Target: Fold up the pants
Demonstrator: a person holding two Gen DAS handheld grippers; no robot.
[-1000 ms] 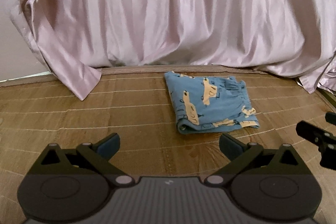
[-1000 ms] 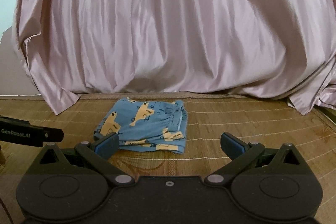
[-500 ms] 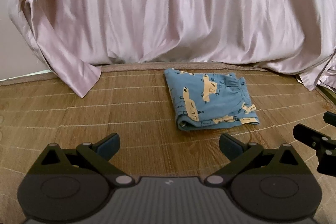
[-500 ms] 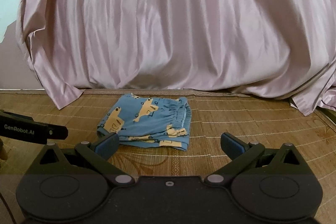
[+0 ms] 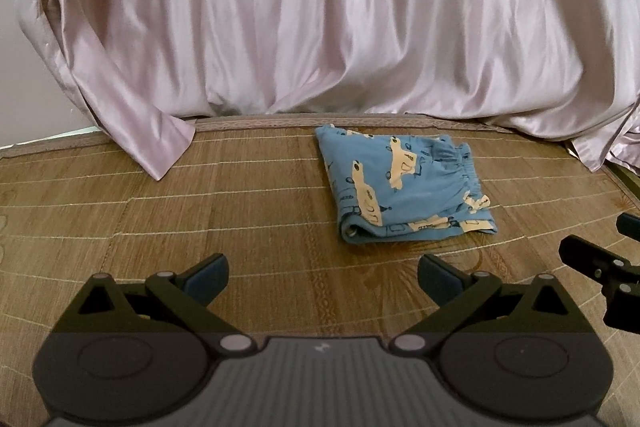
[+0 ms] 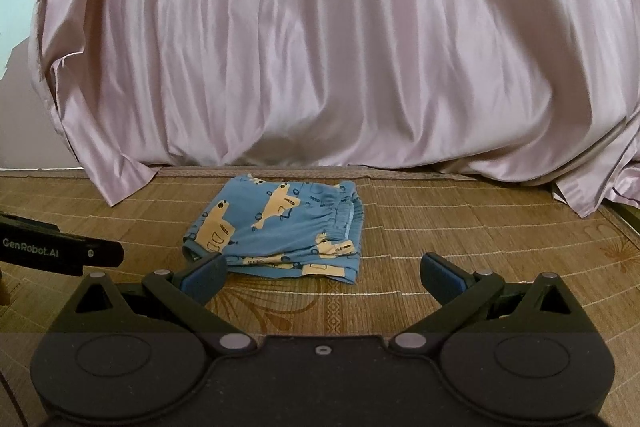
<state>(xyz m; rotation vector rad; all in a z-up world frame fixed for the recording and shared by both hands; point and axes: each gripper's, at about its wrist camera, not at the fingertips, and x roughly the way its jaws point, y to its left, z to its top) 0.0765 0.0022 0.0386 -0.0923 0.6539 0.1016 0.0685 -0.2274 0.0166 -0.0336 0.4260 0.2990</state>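
A: From my station I begin with the biggest thing. The pink satin curtain (image 6: 320, 47) fills the upper part of both views and hangs down to the bamboo mat (image 5: 200, 211). Compared with one second ago it takes more of the right wrist picture, and the mat edge sits lower there.

B: And the pants?

A: The blue pants (image 5: 400, 187) with yellow car prints lie folded in a compact packet on the mat, close to the curtain's foot. They kept the same shape as before — I see no change in the folds. In the left wrist view they lie ahead and a little to the right; in the right wrist view the pants (image 6: 280, 227) are ahead and a little to the left, and they appear closer to my fingers than one second ago.

B: What about your tools?

A: The left gripper (image 5: 322, 273) has its jaws spread wide, nothing between them, just bare mat. The right gripper (image 6: 322, 273) is the same: jaws wide apart and empty, and its left finger (image 6: 202, 273) overlaps the near corner of the pants in the picture, but I cannot tell if it touches.

B: Any containers?

A: I can report none; only mat, curtain and pants.
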